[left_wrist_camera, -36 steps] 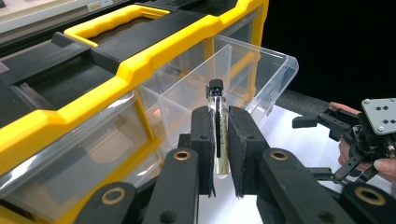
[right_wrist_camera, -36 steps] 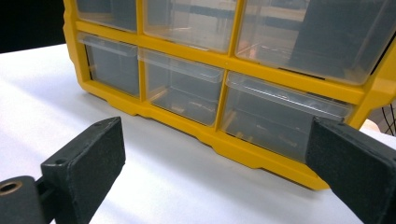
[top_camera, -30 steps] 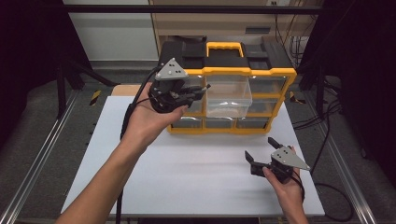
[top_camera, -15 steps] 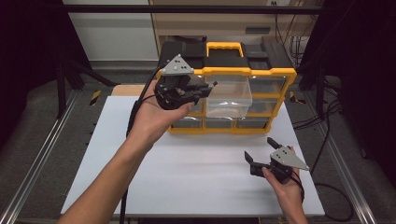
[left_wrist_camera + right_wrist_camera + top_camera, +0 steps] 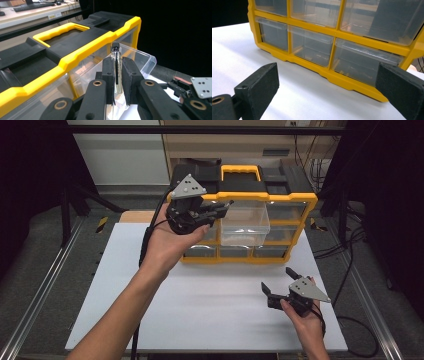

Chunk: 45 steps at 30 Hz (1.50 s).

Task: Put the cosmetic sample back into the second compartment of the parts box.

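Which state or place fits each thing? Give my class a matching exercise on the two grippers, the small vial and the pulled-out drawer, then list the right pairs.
Things:
1. left gripper
2. right gripper
3. vial
4. clear drawer

States or places:
a. jaws wide apart, nothing between them, low over the white table
b. pulled out of the yellow organizer
c. jaws closed on a thin glass tube
d. black-capped, upright between two black pads

Pairs: 1-c, 2-a, 3-d, 4-b
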### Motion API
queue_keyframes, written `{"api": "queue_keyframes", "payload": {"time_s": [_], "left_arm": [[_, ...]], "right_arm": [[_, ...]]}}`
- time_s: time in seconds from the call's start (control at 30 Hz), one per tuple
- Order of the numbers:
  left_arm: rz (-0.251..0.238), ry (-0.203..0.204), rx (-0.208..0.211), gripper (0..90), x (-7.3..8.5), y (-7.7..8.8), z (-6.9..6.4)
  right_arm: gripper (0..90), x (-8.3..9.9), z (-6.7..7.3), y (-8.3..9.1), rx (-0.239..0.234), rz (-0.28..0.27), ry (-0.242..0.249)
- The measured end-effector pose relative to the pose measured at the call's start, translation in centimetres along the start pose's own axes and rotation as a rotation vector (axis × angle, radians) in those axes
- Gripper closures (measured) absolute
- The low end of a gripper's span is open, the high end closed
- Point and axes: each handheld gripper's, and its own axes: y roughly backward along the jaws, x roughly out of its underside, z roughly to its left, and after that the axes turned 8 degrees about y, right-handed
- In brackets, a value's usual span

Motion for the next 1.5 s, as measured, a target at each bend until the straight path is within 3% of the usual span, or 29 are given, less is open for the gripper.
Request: {"api": "queue_keyframes", "payload": {"time_s": [0.4, 1.5], "left_arm": [[-0.008, -0.007, -0.009, 80.9, 0.1, -0.5, -0.3], [-0.025, 0.049, -0.024, 80.8, 0.5, -2.4, 0.4]], "right_arm": [[5.4, 0.0, 0.0, 0.0, 0.0, -0.002, 0.004], [5.4, 0.0, -0.2, 0.2, 0.002, -0.004, 0.001]]}}
